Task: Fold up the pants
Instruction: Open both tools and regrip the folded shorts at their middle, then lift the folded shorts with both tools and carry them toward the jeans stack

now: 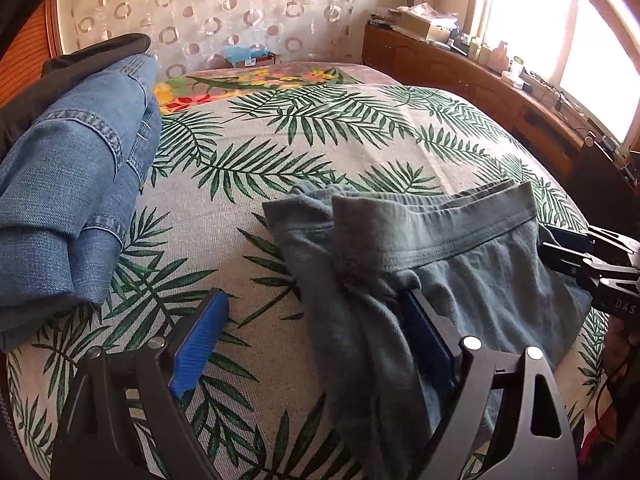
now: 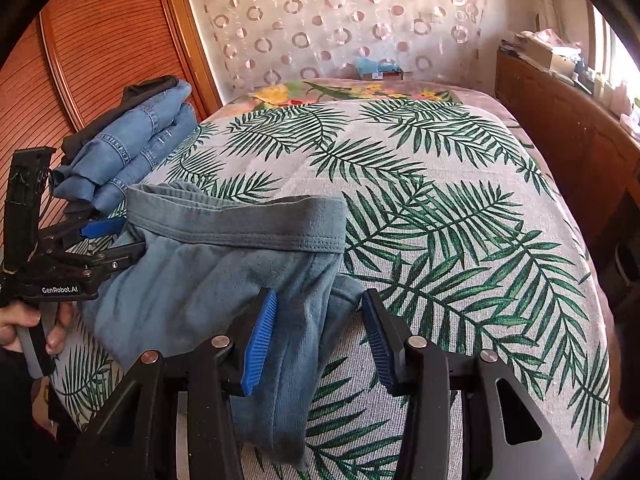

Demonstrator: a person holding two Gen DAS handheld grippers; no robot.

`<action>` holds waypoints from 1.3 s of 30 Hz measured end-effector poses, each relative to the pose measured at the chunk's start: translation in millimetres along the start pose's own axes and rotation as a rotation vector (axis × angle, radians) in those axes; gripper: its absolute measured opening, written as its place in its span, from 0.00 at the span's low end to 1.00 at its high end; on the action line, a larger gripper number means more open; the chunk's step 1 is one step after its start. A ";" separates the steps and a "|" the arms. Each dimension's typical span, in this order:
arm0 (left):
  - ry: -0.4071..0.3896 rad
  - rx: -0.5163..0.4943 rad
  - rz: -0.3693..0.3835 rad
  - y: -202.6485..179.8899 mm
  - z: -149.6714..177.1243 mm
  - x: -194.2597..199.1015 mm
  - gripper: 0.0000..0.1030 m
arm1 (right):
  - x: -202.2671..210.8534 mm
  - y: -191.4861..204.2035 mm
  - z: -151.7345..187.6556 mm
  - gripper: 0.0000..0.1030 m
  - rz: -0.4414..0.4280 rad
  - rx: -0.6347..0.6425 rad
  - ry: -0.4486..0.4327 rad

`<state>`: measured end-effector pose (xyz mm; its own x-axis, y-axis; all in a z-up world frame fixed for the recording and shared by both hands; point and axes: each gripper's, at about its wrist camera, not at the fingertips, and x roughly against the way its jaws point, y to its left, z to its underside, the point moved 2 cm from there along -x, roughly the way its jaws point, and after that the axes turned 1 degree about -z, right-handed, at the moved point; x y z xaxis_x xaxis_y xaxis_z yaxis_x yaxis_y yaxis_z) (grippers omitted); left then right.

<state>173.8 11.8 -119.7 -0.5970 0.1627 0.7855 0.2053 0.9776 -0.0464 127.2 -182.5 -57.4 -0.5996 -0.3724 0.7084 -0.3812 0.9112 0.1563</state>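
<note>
Clearly the soft grey-blue cotton knit pants (image 1: 400, 264), lying bunched near the front edge of the palm-leaf printed bedspread (image 1: 280, 152), are light, limp and likely to sag, so I judge the thick ribbed waistband (image 2: 240, 220) the firmest place to take hold. My left gripper (image 1: 316, 344) is spread wide, a twisted fold draped against its right finger. My right gripper (image 2: 320, 340) also gapes, straddling the pants' right edge, pinching nothing.
</note>
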 end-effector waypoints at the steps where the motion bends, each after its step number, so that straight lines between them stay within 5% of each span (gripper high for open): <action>1: 0.000 -0.001 0.003 0.6 -0.5 0.4 0.85 | -0.1 1.5 -0.2 0.36 -0.001 0.011 0.004; 5: -0.009 0.016 0.023 3.6 -3.5 -1.0 0.79 | -3.0 2.3 -2.6 0.28 -0.013 0.013 0.013; 12: 0.000 0.012 0.115 -5.9 -8.8 -0.8 0.33 | -7.1 0.7 -5.4 0.13 -0.053 -0.011 0.020; 16: -0.017 0.007 0.116 -9.3 -10.3 5.9 0.19 | -2.6 2.5 -4.6 0.10 -0.060 -0.008 -0.008; 26: -0.153 -0.046 0.121 -27.8 -22.0 61.5 0.16 | 31.5 15.1 -15.8 0.09 -0.036 0.060 -0.119; 39: -0.266 -0.029 0.087 -2.6 -40.6 102.9 0.16 | 46.6 35.0 -47.8 0.09 -0.036 0.157 -0.180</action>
<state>143.4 20.6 -13.6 -0.7578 0.2792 0.5897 0.2847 0.9547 -0.0862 119.5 -159.5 14.0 -0.6943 -0.4419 0.5680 -0.5007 0.8636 0.0598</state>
